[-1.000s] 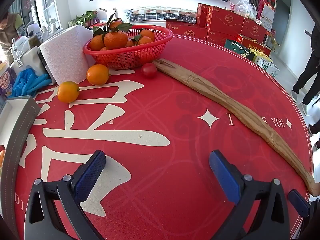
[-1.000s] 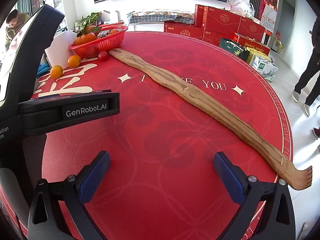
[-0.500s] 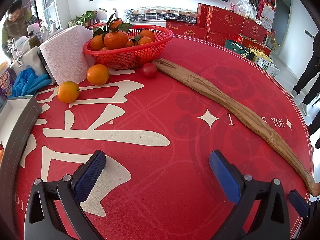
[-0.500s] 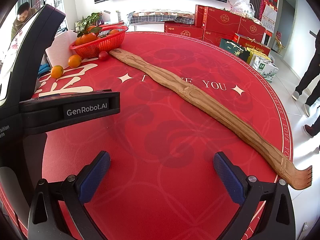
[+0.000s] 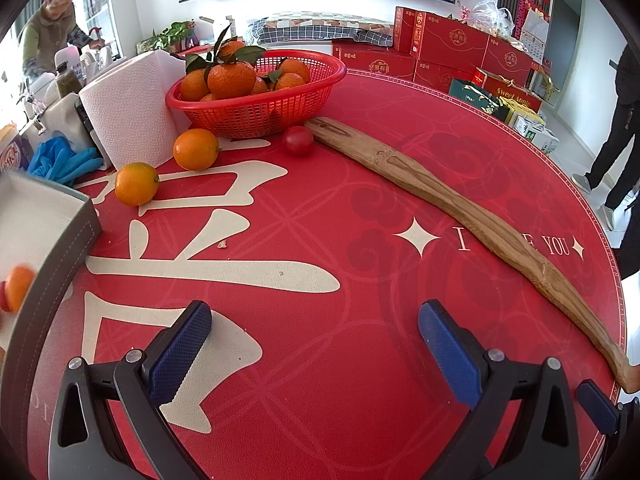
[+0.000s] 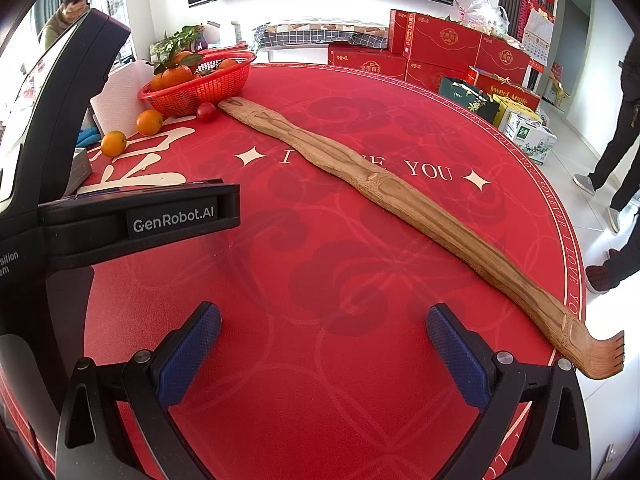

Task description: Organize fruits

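Note:
A red mesh basket [image 5: 256,114] [image 6: 200,90] heaped with leafy oranges stands at the far left of the red round table. In front of it lie two loose oranges [image 5: 196,149] [image 5: 136,183] and a small red tomato [image 5: 298,140]; the right wrist view shows the same oranges [image 6: 149,122] [image 6: 113,143] and tomato [image 6: 206,111]. A grey box [image 5: 48,240] at the left edge holds an orange fruit [image 5: 16,288]. My left gripper [image 5: 314,344] is open over bare cloth, well short of the fruit. My right gripper [image 6: 322,350] is open too, farther back, with nothing between its fingers.
A long wooden back scratcher [image 5: 460,216] [image 6: 400,204] lies diagonally across the table. A paper towel roll [image 5: 128,116] and blue gloves [image 5: 60,160] sit left of the basket. Red gift boxes [image 5: 448,46] stand behind. People stand at far left [image 5: 52,28] and at the right [image 6: 616,152].
My left gripper has swung slightly left, bringing more of the grey box and its orange fruit into view. The person at far left has moved. The right gripper has barely shifted.

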`<state>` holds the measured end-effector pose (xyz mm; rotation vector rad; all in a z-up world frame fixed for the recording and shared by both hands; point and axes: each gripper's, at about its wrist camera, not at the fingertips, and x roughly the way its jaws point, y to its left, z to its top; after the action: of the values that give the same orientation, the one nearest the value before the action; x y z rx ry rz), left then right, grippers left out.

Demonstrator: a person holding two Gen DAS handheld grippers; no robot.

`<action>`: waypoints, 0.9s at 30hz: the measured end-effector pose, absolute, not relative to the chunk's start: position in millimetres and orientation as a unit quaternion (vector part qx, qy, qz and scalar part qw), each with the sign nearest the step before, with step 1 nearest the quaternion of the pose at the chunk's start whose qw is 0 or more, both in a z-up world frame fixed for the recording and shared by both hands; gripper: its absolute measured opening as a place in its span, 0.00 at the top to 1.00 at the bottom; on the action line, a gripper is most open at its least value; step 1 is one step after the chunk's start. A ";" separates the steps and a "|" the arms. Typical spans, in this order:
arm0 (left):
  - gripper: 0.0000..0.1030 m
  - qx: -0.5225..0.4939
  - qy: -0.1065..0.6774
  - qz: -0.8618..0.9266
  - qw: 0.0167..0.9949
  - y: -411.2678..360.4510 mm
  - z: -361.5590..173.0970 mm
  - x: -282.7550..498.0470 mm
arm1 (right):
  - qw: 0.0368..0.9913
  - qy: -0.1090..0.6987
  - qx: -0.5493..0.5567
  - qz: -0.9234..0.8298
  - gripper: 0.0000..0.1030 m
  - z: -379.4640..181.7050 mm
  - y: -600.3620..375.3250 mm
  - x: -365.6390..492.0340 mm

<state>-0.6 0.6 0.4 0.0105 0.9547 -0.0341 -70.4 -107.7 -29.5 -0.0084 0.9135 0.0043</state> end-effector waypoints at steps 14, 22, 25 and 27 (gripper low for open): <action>0.00 0.005 0.459 -0.016 0.888 0.6 0.3 -0.6 | 0.897 0.443 -0.005 0.001 0.00 -28.7 -106.1 -71.3; 0.00 0.005 0.459 -0.016 0.888 0.6 0.3 -0.6 | 0.895 0.446 0.000 -0.009 0.00 -26.6 -107.4 -68.8; 0.00 0.005 0.459 -0.016 0.888 0.6 0.3 -0.6 | 0.895 0.446 0.000 -0.008 0.00 -26.7 -106.8 -68.2; 0.00 0.005 0.459 -0.016 0.888 0.6 0.3 -0.6 | 0.895 0.446 0.000 -0.008 0.00 -26.7 -106.8 -68.2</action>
<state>-0.6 0.6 0.3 0.0104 0.9546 -0.0341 -68.2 -106.8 -26.7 -0.0001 0.9248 -0.0175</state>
